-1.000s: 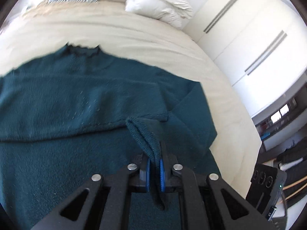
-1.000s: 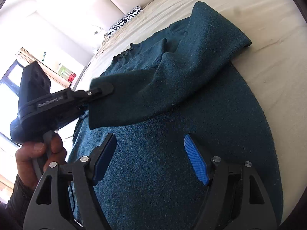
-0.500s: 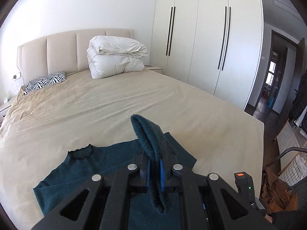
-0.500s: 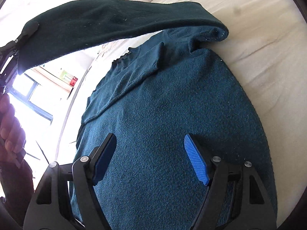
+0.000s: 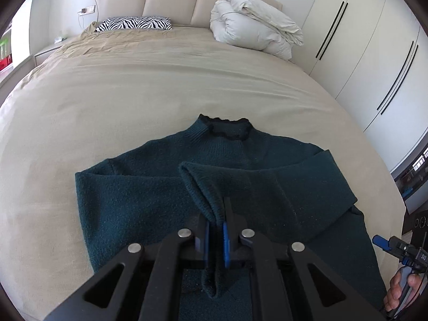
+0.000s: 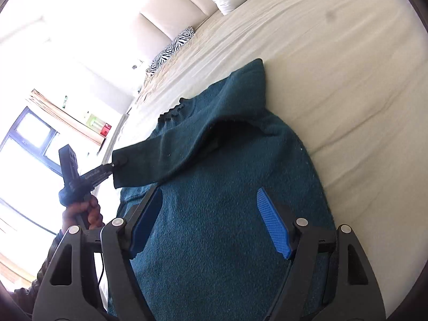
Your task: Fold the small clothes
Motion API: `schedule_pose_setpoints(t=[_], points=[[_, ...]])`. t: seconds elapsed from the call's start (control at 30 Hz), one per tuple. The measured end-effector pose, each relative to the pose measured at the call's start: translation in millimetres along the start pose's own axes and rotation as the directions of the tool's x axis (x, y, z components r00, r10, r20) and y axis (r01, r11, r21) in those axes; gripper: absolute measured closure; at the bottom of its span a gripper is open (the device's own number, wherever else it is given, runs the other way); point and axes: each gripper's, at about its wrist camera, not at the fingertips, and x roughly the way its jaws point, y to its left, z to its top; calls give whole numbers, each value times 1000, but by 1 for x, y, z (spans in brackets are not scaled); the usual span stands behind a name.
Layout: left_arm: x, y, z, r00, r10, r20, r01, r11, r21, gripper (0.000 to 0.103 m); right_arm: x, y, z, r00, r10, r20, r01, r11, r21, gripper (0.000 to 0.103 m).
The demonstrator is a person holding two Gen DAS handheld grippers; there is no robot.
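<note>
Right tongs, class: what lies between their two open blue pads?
Only the teal sweater, lying flat on the bed. The right tongs stand open above it, gripping nothing, as the right wrist view shows.

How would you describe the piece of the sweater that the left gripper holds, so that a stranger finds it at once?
On the beige bed lies a dark teal sweater. From its right shoulder, one sleeve crosses the chest toward the left gripper. The piece is the sleeve's ribbed cuff, the only part lifted and pinched between blue-padded fingers.
</note>
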Motion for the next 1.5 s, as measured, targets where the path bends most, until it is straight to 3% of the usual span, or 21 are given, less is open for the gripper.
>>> schedule_pose_setpoints(t=[0.2,0.37,0.6,0.77,0.83,1.0,1.27,1.4,1.43,1.5], points=[[10,22,-4,1000,6,2,-6,1000,-28,95,3,-1,49,999,44,30,-44,999,4,30],[24,30,-18,999,2,-33,-3,999,-53,94,20,-15,99,993,121,2,-120,989,80,30],[35,68,-37,991,-137,-3,133,967,-215,88,93,-41,144,973,201,-108,-175,962,211,30],[42,82,-45,980,-193,49,199,948,-250,88,134,-63,170,964,233,-126,-191,941,279,29],[43,84,-46,979,-196,56,203,947,-248,88,149,-72,178,949,280,-142,-225,923,314,30],[44,83,-45,979,-195,62,204,949,-241,88,156,-72,171,940,289,-184,-232,932,277,30],[44,80,-47,980,-188,67,198,951,-239,88,111,-54,107,910,328,-253,-274,935,226,30],[39,86,-44,977,-208,48,213,939,-271,87,85,-57,82,921,299,-249,-248,944,217,30],[32,84,-44,981,-190,42,195,943,-269,83,75,-59,77,927,290,-238,-236,944,229,30],[12,79,-48,988,-146,45,153,957,-247,63,50,-59,68,939,271,-214,-223,949,225,30]])
